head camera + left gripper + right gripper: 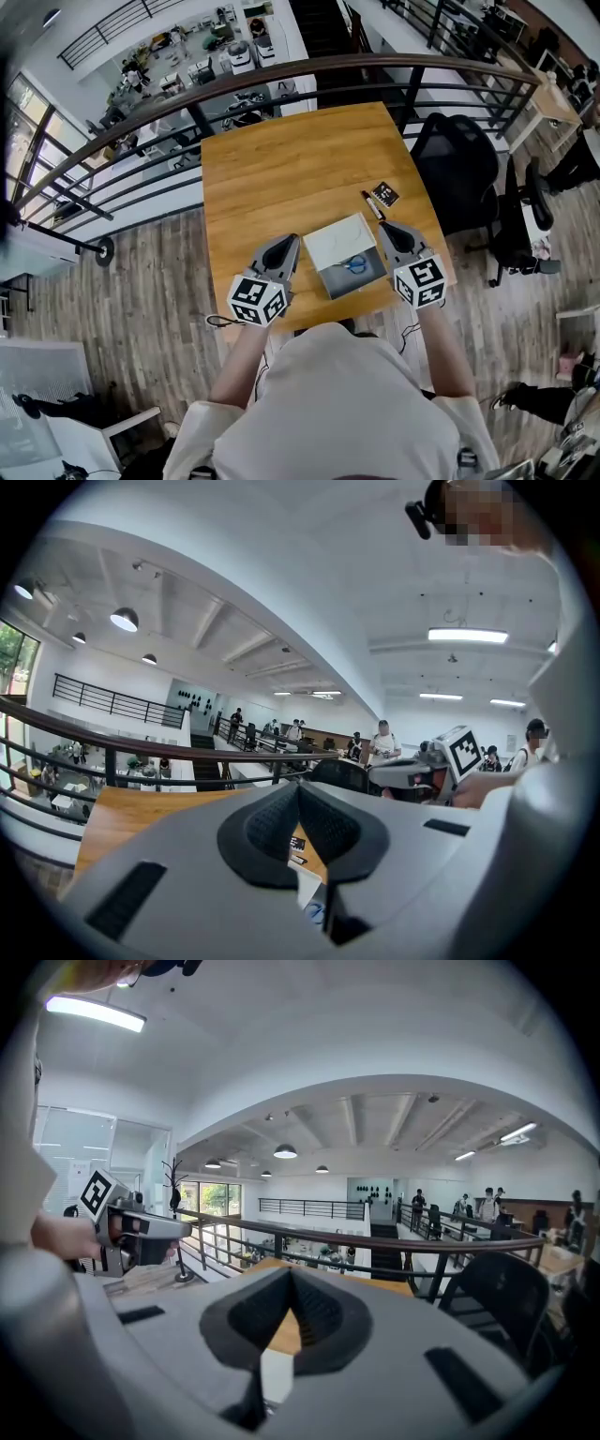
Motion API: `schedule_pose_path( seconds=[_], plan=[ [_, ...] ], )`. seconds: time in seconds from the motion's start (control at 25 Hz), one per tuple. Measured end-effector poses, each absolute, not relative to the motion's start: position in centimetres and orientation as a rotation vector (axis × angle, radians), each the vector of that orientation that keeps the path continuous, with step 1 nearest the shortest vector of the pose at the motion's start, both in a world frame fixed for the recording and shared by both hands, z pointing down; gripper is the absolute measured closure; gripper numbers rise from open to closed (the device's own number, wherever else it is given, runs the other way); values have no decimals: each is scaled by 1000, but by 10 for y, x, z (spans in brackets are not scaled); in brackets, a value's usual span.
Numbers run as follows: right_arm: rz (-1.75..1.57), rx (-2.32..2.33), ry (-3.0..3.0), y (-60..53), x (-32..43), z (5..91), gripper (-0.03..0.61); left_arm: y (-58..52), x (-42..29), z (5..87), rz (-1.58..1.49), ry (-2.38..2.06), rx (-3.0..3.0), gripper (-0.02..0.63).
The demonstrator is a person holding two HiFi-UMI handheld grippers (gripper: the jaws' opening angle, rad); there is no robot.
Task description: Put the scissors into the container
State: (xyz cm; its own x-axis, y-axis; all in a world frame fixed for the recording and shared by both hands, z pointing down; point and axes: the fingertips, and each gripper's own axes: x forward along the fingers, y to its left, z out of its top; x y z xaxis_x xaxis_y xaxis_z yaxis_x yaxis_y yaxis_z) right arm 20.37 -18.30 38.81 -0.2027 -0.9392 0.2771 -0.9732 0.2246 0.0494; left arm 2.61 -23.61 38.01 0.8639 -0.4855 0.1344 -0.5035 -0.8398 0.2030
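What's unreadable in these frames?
- Scissors: head view, too small; only a bit of blue shows inside the container.
- Container, left gripper view: that gripper's fingers hide all but a sliver.
- Container, right gripper view: fingers hide all but a white strip.
- Card: head view, print too small.

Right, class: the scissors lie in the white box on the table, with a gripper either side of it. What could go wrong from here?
1. The container holding the scissors sits near the table's front edge, with the left gripper and right gripper close beside it. A careless pull-back might nudge it off.
2. The marker lies just ahead of the right gripper. A forward sweep could knock it and send it rolling.
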Motion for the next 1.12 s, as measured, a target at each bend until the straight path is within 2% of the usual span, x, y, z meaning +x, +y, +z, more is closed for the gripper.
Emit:
schedule_pose_path(
  seconds=[1.12],
  plan=[
    [182,1785,-2245,-190,192,385,577,-242,21,380,118,-741,2811,620]
  ],
)
